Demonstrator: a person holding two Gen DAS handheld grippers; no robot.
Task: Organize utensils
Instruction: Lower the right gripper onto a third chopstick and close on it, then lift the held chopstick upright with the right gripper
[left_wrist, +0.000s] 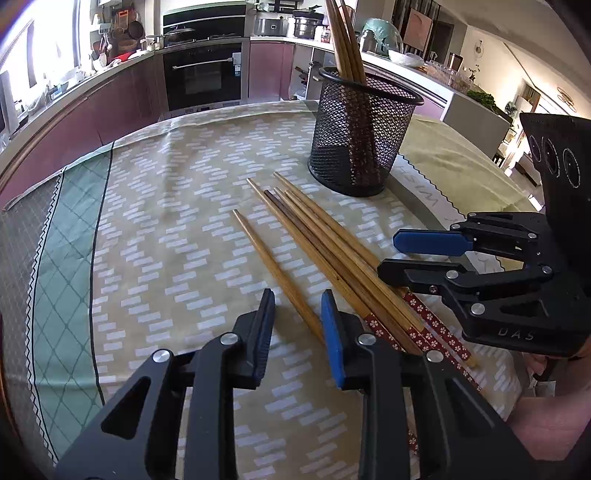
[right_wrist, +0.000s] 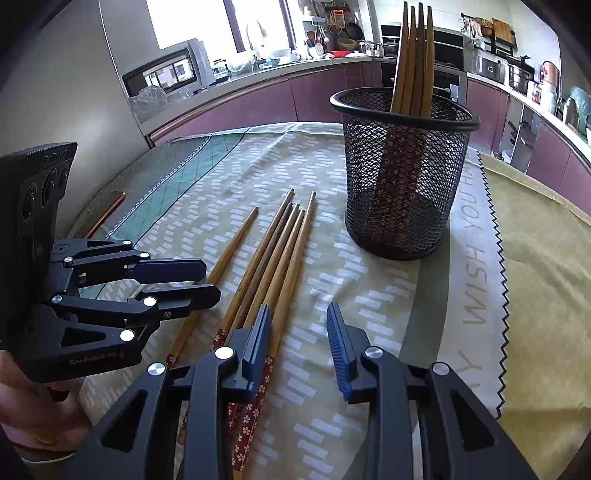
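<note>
Flanking chopsticks on tablecloth: mesh holder behind, R tongs beside.

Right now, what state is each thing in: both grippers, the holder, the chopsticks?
Left gripper: open, a single loose chopstick between its fingers, not gripped.
Right gripper: open, empty, over the cloth.
Mesh holder: upright, holding several chopsticks standing tips up.
Loose chopstick bundle: lying flat on the tablecloth, beside the holder.
</note>
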